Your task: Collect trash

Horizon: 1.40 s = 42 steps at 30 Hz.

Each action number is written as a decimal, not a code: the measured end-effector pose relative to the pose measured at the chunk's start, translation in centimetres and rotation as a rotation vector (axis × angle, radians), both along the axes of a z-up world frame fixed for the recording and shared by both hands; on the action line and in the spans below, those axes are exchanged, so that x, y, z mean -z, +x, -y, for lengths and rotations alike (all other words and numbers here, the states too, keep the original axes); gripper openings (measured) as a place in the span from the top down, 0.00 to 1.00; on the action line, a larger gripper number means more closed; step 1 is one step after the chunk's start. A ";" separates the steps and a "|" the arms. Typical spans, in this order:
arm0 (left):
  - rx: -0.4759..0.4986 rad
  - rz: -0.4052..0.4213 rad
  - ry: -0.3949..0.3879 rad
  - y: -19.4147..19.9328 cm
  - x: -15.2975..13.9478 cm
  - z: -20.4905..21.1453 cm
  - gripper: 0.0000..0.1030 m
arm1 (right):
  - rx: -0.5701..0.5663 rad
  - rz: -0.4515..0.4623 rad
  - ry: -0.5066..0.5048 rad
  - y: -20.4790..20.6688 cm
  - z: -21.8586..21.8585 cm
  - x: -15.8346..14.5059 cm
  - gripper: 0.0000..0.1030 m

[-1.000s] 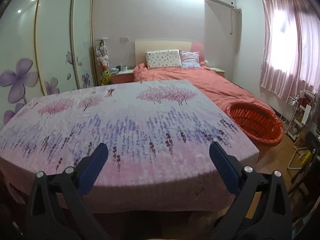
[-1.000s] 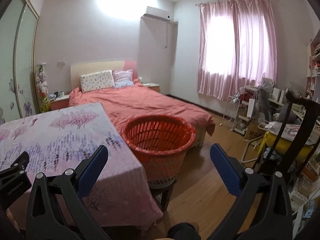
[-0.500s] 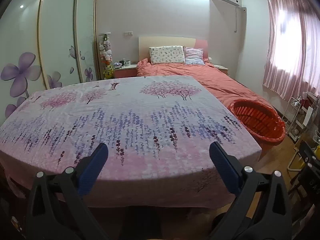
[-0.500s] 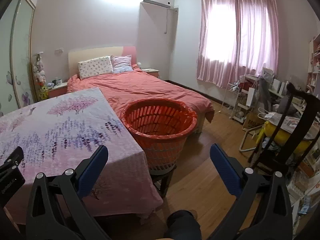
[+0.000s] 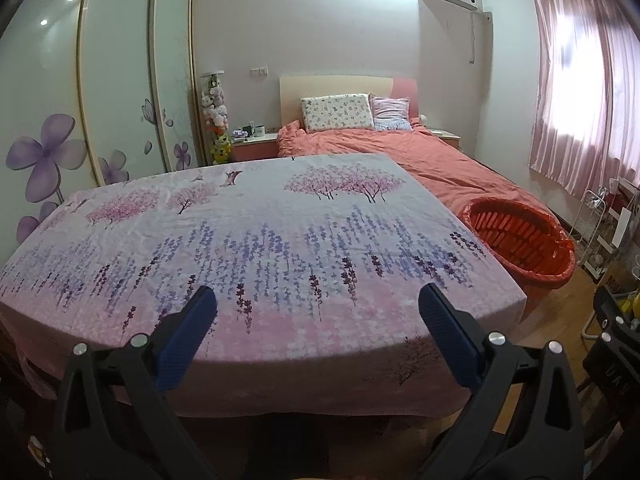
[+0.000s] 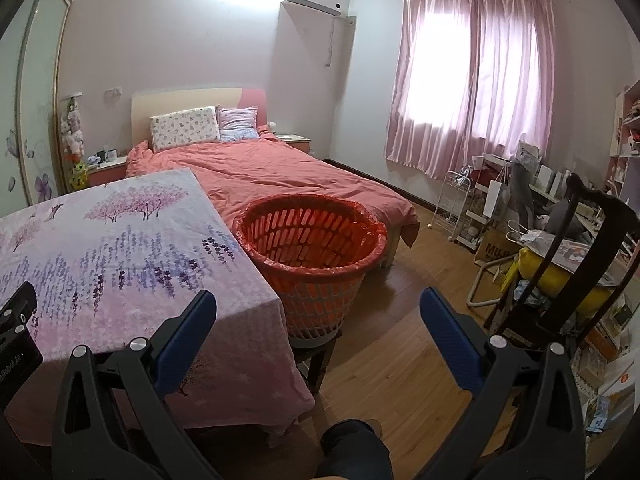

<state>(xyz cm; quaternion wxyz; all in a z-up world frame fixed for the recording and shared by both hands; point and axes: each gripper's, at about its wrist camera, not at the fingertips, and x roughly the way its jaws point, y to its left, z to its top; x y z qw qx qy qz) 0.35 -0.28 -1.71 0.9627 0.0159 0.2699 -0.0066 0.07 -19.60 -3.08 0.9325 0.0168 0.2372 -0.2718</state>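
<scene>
An orange plastic basket (image 6: 312, 252) lined with a red bag stands on a small stool by the table's right side; it also shows in the left wrist view (image 5: 520, 244). The table (image 5: 260, 240) wears a floral pink and purple cloth (image 6: 120, 240), and no trash shows on it. My left gripper (image 5: 318, 304) is open and empty, held before the table's near edge. My right gripper (image 6: 318, 306) is open and empty, above the wooden floor near the table's right corner, short of the basket.
A bed with a coral cover (image 6: 280, 176) lies behind the table and basket. A sliding wardrobe (image 5: 100, 100) stands at left. A dark chair (image 6: 580, 260), a white rack (image 6: 456, 204) and clutter fill the right side. Wooden floor (image 6: 400, 340) lies between.
Both views have drawn back and risen a little; the table and basket look slightly farther. Both grippers stay open and empty.
</scene>
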 end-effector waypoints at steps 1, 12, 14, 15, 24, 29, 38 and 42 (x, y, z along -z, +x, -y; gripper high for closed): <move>0.001 0.001 -0.001 0.0 0.0 0.0 0.04 | -0.001 0.001 0.000 -0.1 0.0 0.0 0.02; 0.015 0.024 -0.016 -0.7 -0.8 0.2 0.04 | -0.007 0.024 0.011 -0.6 -0.1 -0.6 0.02; 0.016 0.028 -0.022 -0.8 -1.0 0.3 0.04 | -0.008 0.029 0.012 -0.7 -0.1 -0.8 0.02; 0.017 0.031 -0.027 -0.8 -1.1 0.3 0.04 | -0.008 0.031 0.012 -0.7 -0.1 -0.8 0.02; 0.031 0.041 -0.048 -1.0 -1.6 0.4 0.04 | -0.008 0.038 0.018 -0.7 -0.1 -0.9 0.02; 0.035 0.045 -0.054 -1.1 -1.7 0.5 0.04 | -0.005 0.043 0.022 -0.7 -0.1 -1.0 0.02; 0.037 0.054 -0.045 -1.1 -1.9 0.8 0.04 | -0.004 0.047 0.027 -0.8 0.0 -0.9 0.02; 0.033 0.053 -0.040 -1.0 -1.8 0.9 0.04 | -0.002 0.049 0.030 -0.8 0.0 -1.0 0.02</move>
